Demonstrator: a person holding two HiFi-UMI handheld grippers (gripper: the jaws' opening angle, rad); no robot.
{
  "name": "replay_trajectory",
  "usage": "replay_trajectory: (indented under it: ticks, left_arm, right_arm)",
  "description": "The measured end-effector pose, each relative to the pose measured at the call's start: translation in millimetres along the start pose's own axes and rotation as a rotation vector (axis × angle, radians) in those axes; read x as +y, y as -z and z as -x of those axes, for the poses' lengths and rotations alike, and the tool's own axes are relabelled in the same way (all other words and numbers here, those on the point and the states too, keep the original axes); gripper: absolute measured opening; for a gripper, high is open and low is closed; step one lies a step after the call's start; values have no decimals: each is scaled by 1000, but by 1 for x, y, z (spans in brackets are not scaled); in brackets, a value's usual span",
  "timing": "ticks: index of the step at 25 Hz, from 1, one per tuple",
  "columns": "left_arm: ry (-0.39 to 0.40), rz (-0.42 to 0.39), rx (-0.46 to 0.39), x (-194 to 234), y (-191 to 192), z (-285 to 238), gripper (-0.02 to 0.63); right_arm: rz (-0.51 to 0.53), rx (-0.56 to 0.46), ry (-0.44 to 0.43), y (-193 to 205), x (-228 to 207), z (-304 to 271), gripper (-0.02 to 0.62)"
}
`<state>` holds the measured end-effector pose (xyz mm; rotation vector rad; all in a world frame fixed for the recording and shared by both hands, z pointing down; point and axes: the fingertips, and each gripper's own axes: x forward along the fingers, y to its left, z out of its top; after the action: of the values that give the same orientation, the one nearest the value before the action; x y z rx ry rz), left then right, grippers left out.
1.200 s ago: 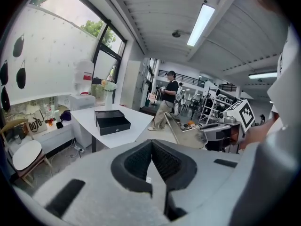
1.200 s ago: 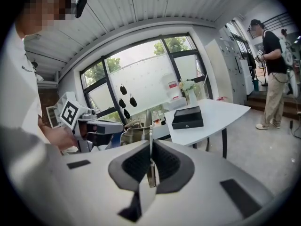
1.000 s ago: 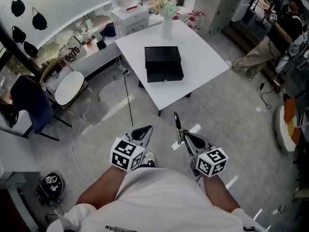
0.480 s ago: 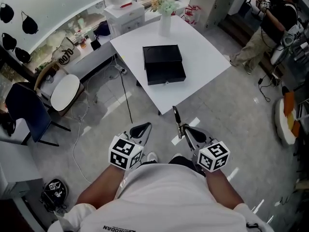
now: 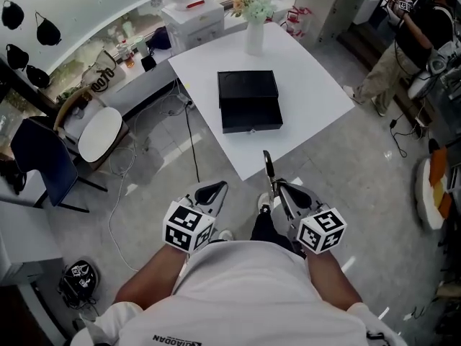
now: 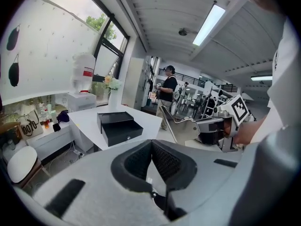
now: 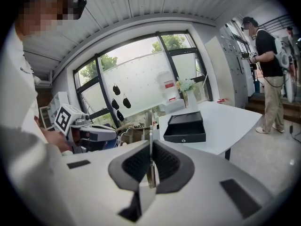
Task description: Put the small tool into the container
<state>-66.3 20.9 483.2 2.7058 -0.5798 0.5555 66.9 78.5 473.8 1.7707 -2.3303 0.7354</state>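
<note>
Metallic, the small tool (image 5: 269, 170) juts forward from your right claw (image 5: 279, 191), pinched between its jaws, well apart from the black container (image 5: 249, 101) on the desk (image 5: 310, 85); your left claw (image 5: 210, 192) is closed, empty.

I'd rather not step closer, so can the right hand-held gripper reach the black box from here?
Probably not yet. The right hand-held gripper, shut on the small tool, hangs over the floor short of the table, and the black box lies further in. Nothing blocks the way.
</note>
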Motion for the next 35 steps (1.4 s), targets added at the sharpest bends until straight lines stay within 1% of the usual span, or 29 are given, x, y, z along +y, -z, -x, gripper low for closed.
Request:
replay_trajectory:
  ticks: [9,15,24,28,31,35]
  left_arm:
    - [-93,7,-35,33,-62,-72,9]
    - [-159,35,-46,43,-89,-111,9]
    - [-256,66,-39,49,-108,-146,9]
    - [-290,81,-32,53,-106,-151,9]
    - [-298,94,-19,55,-101,-154,9]
    - [-281,88,-18,61,-103,-154,9]
  right_arm:
    - [37,28,-112,-49,-64,-48,11]
    - [57,53,-195,-75,-104,-75,11]
    - [74,91,-305,-93,-143,-99,11]
    - [87,105,-342,-93,-149,-109,11]
    - [90,111,-350,-94,-152,-116,11]
    - [92,106,-337,-97,-152,-123,11]
